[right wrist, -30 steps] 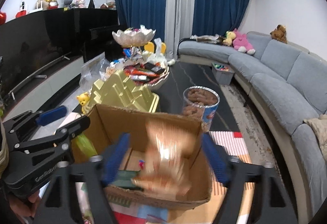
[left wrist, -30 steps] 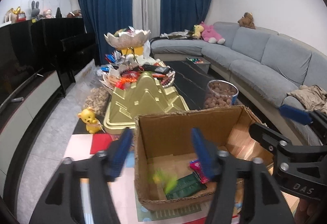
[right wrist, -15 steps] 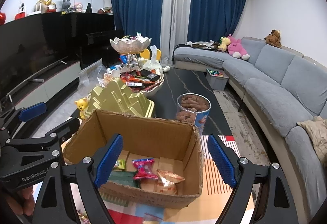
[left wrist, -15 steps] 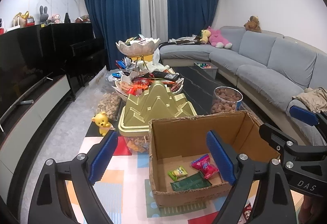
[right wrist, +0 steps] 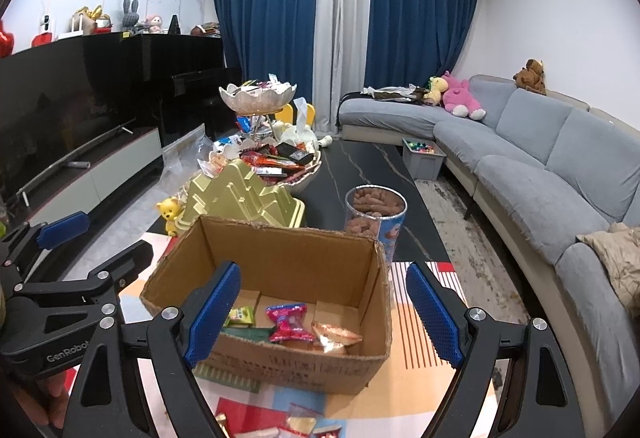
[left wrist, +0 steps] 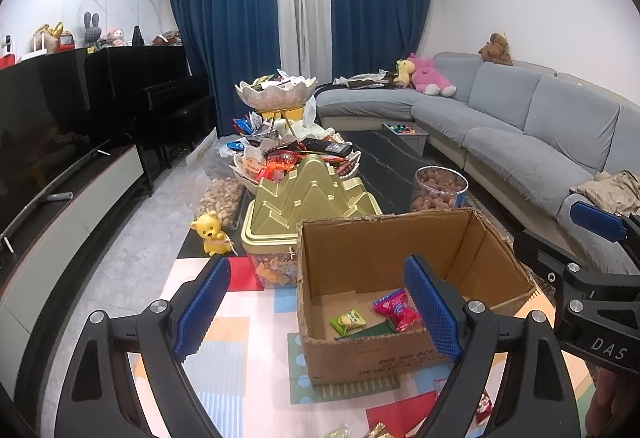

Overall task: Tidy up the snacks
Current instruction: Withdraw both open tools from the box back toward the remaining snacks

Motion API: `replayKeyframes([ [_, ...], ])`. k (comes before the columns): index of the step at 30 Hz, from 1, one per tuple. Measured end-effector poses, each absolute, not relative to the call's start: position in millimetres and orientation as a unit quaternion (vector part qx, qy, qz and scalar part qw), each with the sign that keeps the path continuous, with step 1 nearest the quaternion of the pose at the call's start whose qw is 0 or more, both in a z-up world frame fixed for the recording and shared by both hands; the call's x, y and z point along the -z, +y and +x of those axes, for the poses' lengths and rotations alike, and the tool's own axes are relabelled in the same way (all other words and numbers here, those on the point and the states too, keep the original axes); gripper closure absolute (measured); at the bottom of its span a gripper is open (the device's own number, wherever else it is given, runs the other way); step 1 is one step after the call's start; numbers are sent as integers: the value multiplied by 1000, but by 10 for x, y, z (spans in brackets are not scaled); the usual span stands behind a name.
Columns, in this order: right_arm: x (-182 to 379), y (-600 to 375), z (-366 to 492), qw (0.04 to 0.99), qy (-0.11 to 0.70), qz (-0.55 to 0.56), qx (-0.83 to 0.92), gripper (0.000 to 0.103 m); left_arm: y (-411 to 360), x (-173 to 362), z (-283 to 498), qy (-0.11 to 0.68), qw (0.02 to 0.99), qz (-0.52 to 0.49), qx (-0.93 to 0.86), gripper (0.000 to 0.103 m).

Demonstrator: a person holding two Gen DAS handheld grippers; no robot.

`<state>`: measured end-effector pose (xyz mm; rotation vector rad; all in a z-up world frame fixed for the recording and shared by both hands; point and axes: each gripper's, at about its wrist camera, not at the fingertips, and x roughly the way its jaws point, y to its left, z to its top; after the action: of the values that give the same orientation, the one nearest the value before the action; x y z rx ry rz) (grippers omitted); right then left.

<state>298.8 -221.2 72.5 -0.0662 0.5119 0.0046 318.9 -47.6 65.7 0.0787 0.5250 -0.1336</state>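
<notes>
Above the open brown cardboard box (left wrist: 400, 278) we hold both tongs, left (left wrist: 316, 312) and right (right wrist: 320, 312), wide open and empty; next, probably, we fetch another loose wrapped snack (right wrist: 300, 424) from the patterned desk (left wrist: 224, 358).

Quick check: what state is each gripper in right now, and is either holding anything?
Left gripper: open, jaws just opened wider, holding nothing, above the brown cardboard box.
Right gripper: open, holding nothing.
</notes>
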Motion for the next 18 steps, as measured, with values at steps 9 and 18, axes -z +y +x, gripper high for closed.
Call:
replayKeyframes([
  [9,-685,-2222,2837,967,255,-23,-2,17,-434,-643,2977,258,964,29,57,14],
  [18,-644,-2240,2710,966,259,-14,-4,17,-395,-623,2780,256,965,24,52,14],
])
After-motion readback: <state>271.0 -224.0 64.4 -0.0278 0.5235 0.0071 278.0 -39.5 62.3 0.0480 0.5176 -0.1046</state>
